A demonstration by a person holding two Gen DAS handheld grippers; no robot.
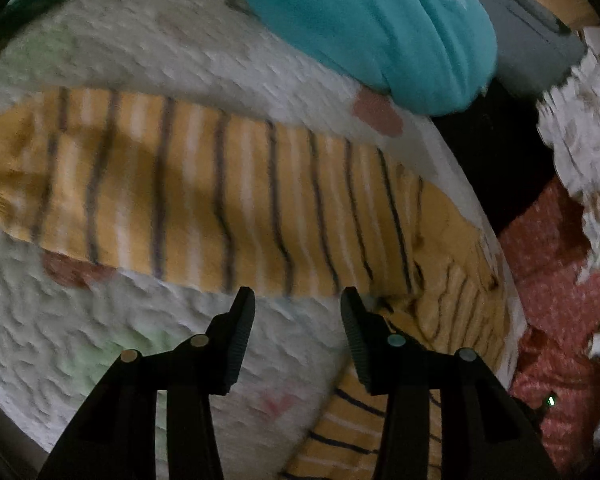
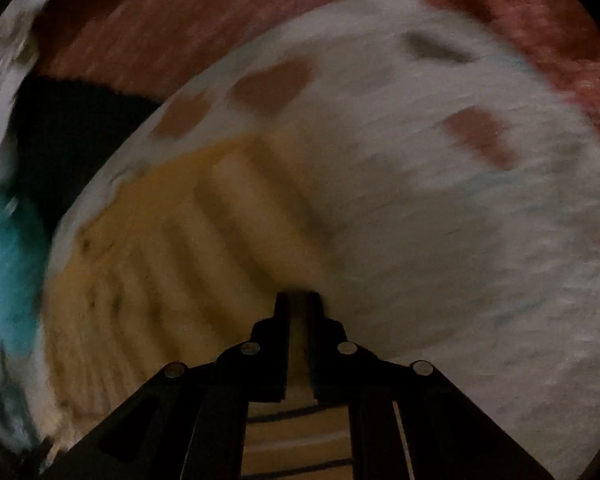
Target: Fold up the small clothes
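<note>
A yellow garment with dark and white stripes (image 1: 228,196) lies stretched across a white textured blanket (image 1: 148,40), its right end bunched at the blanket's edge. My left gripper (image 1: 298,304) hovers open just below the garment's lower edge, with only blanket between its fingers; the right fingertip (image 1: 352,308) overlaps the bunched end. In the blurred right wrist view, my right gripper (image 2: 299,300) is shut on a fold of the same yellow striped garment (image 2: 172,248), and striped cloth shows under its jaws at the bottom.
A teal garment (image 1: 372,28) lies on the blanket's far side, with a grey flat object (image 1: 532,36) behind it. Red patterned fabric (image 1: 552,288) and a dark gap (image 1: 496,160) lie beyond the blanket's right edge. A white patterned cloth (image 1: 584,128) hangs at the right.
</note>
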